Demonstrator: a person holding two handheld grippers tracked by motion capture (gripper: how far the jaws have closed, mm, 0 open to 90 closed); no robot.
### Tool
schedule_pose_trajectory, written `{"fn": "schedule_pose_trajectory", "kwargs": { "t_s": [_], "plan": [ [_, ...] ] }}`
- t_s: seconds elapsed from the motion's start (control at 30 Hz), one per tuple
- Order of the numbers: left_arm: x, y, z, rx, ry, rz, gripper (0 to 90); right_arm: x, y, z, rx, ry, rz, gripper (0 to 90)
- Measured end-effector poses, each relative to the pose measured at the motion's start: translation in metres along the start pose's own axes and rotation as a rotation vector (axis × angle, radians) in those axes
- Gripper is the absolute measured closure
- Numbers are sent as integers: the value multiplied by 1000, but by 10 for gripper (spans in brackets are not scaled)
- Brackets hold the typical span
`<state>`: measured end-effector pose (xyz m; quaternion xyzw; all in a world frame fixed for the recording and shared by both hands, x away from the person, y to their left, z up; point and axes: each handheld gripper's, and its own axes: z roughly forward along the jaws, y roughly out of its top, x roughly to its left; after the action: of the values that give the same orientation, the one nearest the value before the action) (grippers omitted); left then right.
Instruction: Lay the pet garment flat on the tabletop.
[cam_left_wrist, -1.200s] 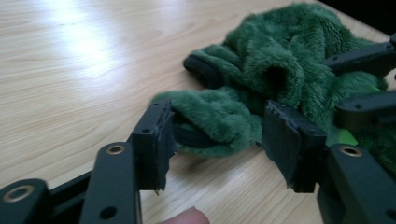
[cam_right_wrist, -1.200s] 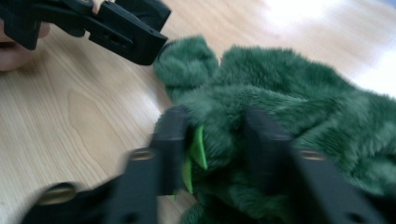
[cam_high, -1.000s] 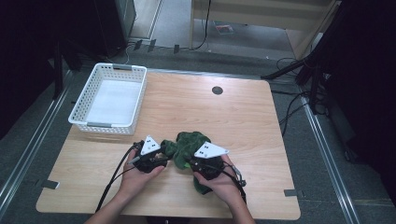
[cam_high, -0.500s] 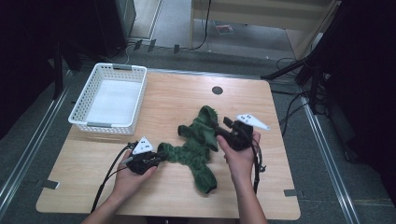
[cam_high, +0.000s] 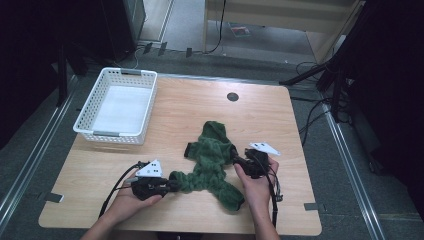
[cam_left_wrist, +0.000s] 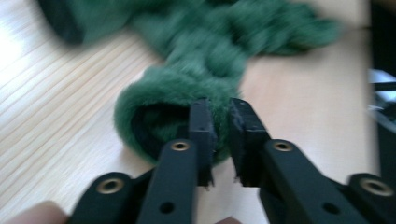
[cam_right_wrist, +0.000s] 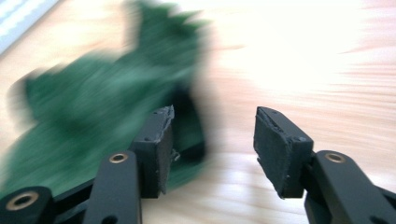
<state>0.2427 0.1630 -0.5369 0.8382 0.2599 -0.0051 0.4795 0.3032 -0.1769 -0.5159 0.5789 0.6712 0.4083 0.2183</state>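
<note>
A fluffy green garment (cam_high: 212, 155) lies spread on the wooden table (cam_high: 260, 120). One narrow end reaches left to my left gripper (cam_high: 172, 186). In the left gripper view that gripper (cam_left_wrist: 222, 135) is shut on the rim of the garment's cuff (cam_left_wrist: 154, 107), and its jaws have just been opening a little with the fuzz still between them. My right gripper (cam_high: 235, 161) sits at the garment's right edge. In the right gripper view it (cam_right_wrist: 212, 140) stands open over bare wood, with the garment (cam_right_wrist: 93, 102) beside its left jaw. Its jaws have just been closing slightly.
A white mesh basket (cam_high: 115, 133) stands at the table's back left. A dark round hole (cam_high: 232, 96) sits near the far edge. Cables trail from both grippers toward the person. The floor beyond the table holds cables and stands.
The garment went from a bunch between both grippers to a spread shape. My right gripper pulled it up and right, let go and came back toward the person. My left gripper shifted left with the cuff.
</note>
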Motion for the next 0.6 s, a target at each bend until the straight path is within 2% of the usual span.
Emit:
{"fn": "schedule_pose_trajectory", "kwargs": {
  "t_s": [0.03, 0.07, 0.13, 0.17, 0.2, 0.27, 0.3, 0.37, 0.4, 0.43, 0.5, 0.6],
  "plan": [
    [2, 2, -4, -40, -4, -15, 656, -2, 2, -6, -54, -4, 16, 453],
    [4, 4, -7, -77, 9, -52, 583, -2, 6, -12, -100, 4, 24, 448],
    [8, 7, -8, -142, 58, -110, 521, 4, 13, -20, -162, 31, 7, 442],
    [10, 8, -5, -150, 87, -126, 501, 9, 15, -21, -173, 71, -17, 441],
    [11, 8, -1, -128, 119, -130, 501, 16, 16, -18, -163, 120, -49, 442],
    [10, 8, 12, -51, 198, -108, 548, 30, 13, -7, -104, 205, -104, 452],
    [8, 7, 17, -23, 207, -103, 592, 37, 9, -1, -76, 227, -137, 459],
    [4, 5, 22, 22, 180, -83, 708, 46, 0, 12, -8, 217, -192, 520],
    [3, 4, 23, 40, 170, -68, 747, 47, -5, 18, 27, 219, -195, 543],
    [2, 4, 21, 60, 154, -55, 793, 46, -8, 23, 69, 231, -186, 568],
    [2, 1, 18, 97, 117, -34, 855, 44, -16, 27, 116, 256, -176, 605],
    [3, -3, 14, 169, 23, -13, 871, 46, -25, 26, 167, 303, -161, 612]
  ]
}}
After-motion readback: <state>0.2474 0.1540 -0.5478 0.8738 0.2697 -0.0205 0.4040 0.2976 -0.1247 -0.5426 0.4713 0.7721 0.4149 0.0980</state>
